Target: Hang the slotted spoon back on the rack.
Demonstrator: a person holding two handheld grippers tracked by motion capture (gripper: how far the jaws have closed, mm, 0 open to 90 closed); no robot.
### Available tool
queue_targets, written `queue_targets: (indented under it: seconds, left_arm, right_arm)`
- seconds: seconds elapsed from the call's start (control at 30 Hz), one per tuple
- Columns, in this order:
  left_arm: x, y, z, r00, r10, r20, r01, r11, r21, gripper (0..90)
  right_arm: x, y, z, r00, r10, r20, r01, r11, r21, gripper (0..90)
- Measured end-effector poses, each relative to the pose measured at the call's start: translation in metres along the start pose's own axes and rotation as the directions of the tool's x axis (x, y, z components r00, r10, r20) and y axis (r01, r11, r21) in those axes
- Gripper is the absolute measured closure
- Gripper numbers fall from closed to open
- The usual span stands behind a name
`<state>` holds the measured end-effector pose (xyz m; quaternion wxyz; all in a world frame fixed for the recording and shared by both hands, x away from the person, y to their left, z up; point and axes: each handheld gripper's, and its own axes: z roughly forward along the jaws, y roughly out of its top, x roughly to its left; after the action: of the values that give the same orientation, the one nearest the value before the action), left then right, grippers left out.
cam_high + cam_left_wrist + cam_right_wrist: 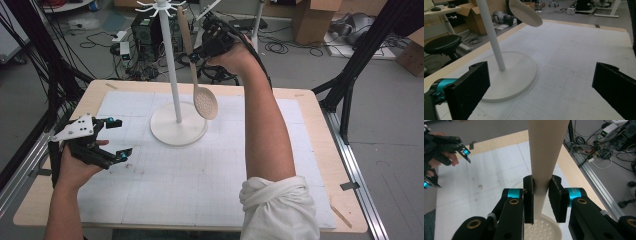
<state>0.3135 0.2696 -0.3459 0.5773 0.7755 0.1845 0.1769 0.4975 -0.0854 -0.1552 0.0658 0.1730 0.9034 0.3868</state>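
Note:
A beige slotted spoon [197, 75] hangs bowl down beside the white pole of a hook stand [178, 125], its handle top near the stand's hooks. My right gripper [196, 56] is raised beyond the stand and shut on the spoon's handle; in the right gripper view the handle [546, 150] is pinched between both pads, with the perforated bowl [541, 230] below. My left gripper [117, 138] rests low over the mat at the left, open and holding nothing. In the left gripper view its jaws stand wide apart, facing the stand's base [511, 75] and the spoon bowl [525, 12].
A white gridded mat [200, 170] covers the wooden table [330, 170]. Black frame legs stand on both sides. Cables, boxes and electronics lie on the floor behind the table. A black stool [442, 45] stands off the table's edge.

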Motion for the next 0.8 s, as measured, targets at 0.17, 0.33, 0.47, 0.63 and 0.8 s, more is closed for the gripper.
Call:
queue_targets:
  seconds: [0.17,0.33,0.47,0.63,0.8]
  left_arm:
    - [0.0,0.0,0.0,1.0,0.0,0.001,0.0,1.0,0.006,1.9]
    - [0.0,0.0,0.0,1.0,0.002,0.001,-0.002,1.0,0.004,1.9]
    - [-0.001,0.0,0.002,1.0,0.003,0.003,-0.003,0.9999,0.011,1.9]
    - [-0.002,0.0,0.003,1.0,0.003,0.005,-0.003,0.9998,0.02,1.9]
    - [-0.001,0.0,0.004,1.0,-0.001,0.001,0.001,0.9997,0.026,1.9]
  right_arm:
    - [0.002,0.001,0.0,0.9995,0.007,0.032,-0.007,1.0,-0.019,59.9]
    - [0.003,-0.006,-0.005,0.999,0.014,0.042,-0.013,1.0,-0.013,51.4]
    - [0.006,-0.013,-0.009,0.9985,0.0,0.054,0.002,1.0,-0.021,46.2]
    - [0.007,-0.026,-0.018,0.9953,0.011,0.097,-0.006,0.999,-0.045,39.1]
    - [0.006,-0.044,-0.03,0.9913,0.037,0.126,-0.026,0.996,-0.082,33.2]
